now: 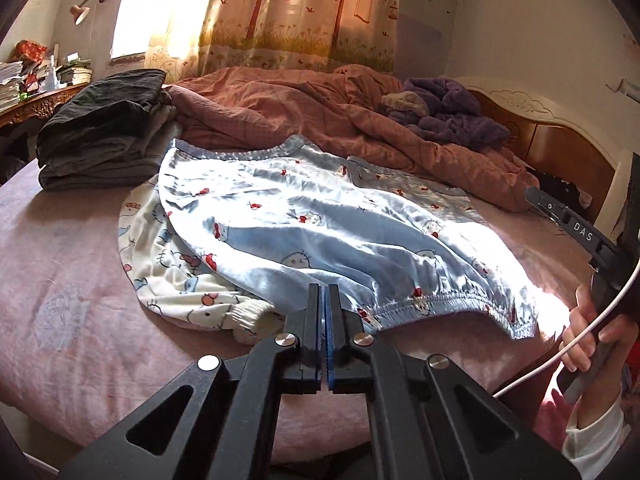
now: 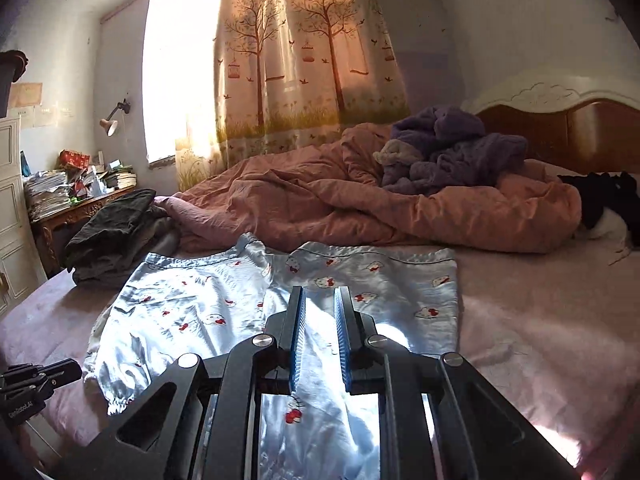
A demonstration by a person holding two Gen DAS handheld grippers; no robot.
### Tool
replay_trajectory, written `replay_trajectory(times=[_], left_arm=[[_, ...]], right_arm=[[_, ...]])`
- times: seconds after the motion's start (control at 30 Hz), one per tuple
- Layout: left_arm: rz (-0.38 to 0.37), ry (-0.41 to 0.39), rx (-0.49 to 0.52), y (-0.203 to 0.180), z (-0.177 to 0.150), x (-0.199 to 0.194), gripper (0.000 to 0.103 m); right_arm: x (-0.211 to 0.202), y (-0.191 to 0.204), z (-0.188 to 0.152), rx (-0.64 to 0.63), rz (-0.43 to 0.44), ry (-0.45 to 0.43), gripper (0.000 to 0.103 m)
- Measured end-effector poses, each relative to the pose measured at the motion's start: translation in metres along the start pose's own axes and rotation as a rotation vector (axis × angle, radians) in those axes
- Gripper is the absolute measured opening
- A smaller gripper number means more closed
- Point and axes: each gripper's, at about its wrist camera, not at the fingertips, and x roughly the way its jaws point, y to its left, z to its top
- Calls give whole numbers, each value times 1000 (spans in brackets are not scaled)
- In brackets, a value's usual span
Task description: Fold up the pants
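The left tool (image 1: 324, 286) has its jaws pressed together with nothing visibly between them, tips just at the near edge of the pants (image 1: 320, 224). The right tool (image 2: 320, 290) holds its jaws slightly apart above the shiny blue cloth, and I cannot tell whether it grips any. The pants lie on the pink bed (image 1: 72, 260), long axis running across it, elastic waistband toward the right hand (image 1: 588, 340) and leg ends toward a stack of dark folded clothes (image 1: 100, 132). Behind are a rumpled pink quilt (image 2: 320, 200), a purple blanket (image 2: 452, 152), a tree-print curtain (image 2: 300, 60) and a cluttered table (image 2: 72, 204).
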Motion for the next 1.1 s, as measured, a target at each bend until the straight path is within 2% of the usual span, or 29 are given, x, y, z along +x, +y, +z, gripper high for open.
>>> replay_trajectory(times=[0.07, 0.13, 0.2, 0.23, 0.33, 0.43, 0.57, 0.6, 0.63, 0.67, 0.8, 1.1], left_arm=[[-15, 53, -31, -4, -4, 11, 17], [-26, 98, -63, -3, -7, 20, 18], [-35, 127, -106, 0, -10, 27, 18], [-33, 138, -133, 4, -11, 29, 20], [-40, 153, -215, 16, -13, 31, 37], [-51, 167, -247, 21, -15, 34, 38], [-76, 171, -273, 21, -13, 38, 37], [-94, 173, -280, 21, -12, 40, 34], [-109, 181, -274, 19, -12, 42, 10], [-103, 188, -267, 18, -13, 43, 7], [-76, 138, -254, 16, -14, 27, 5], [106, 79, -149, 11, -22, 0, 5]], right_arm=[[-10, -6, -5, -7, -18, -19, 19], [-15, -14, -8, 0, -33, -23, 26], [-18, -23, -10, 23, -36, -26, 27], [-19, -26, -10, 32, -32, -22, 27], [-20, -35, -14, 39, -35, -17, 27], [-20, -41, -18, 51, -30, -7, 27], [-17, -49, -23, 80, -22, 14, 27], [-16, -51, -22, 83, -25, 19, 27], [-16, -52, -22, 83, -28, 20, 27], [-17, -53, -22, 81, -30, 17, 27], [-25, -55, -22, 53, -60, 3, 27], [-22, -64, -28, 72, -78, 29, 27]])
